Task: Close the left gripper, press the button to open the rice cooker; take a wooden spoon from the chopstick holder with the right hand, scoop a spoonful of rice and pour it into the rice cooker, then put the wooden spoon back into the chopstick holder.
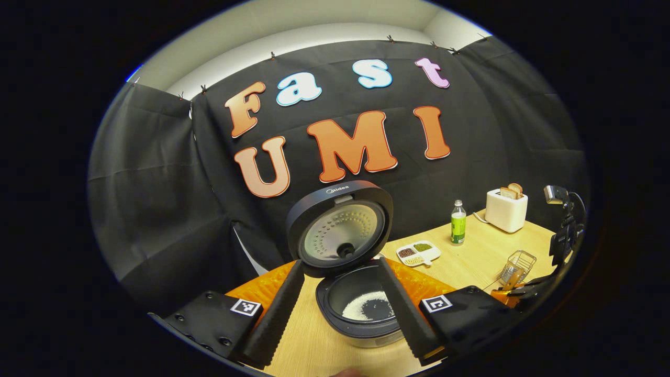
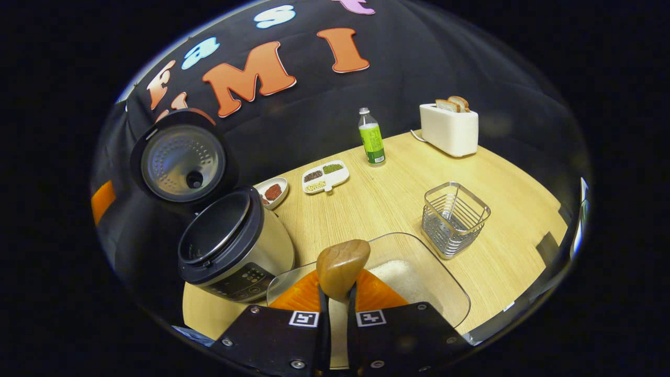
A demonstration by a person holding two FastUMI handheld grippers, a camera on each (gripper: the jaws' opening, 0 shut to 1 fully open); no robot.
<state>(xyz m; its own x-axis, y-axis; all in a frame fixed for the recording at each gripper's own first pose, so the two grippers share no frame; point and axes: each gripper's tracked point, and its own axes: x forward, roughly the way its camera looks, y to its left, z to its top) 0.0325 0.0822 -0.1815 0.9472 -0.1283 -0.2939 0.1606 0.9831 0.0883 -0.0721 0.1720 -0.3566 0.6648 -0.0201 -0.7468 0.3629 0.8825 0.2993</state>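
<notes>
1. The right hand-held gripper is closed on the handle of the wooden spoon; both fingers press on it. The spoon bowl points forward, and I see no rice on its visible side.
2. Just below the spoon stands a clear container with white rice in it, on the near part of the worktop.
3. The left hand-held gripper is open, with its fingers wide apart, and it holds nothing. It hovers in front of the rice cooker.
4. The cooker lid stands up, so the button step is done. Some rice already lies in the inner pot.
5. The chopstick holder, a wire basket, stands to the right, apart from the spoon.
6. By my judgement, the scoop and the pour are probably done; what remains is to put the spoon back in the holder.
</notes>
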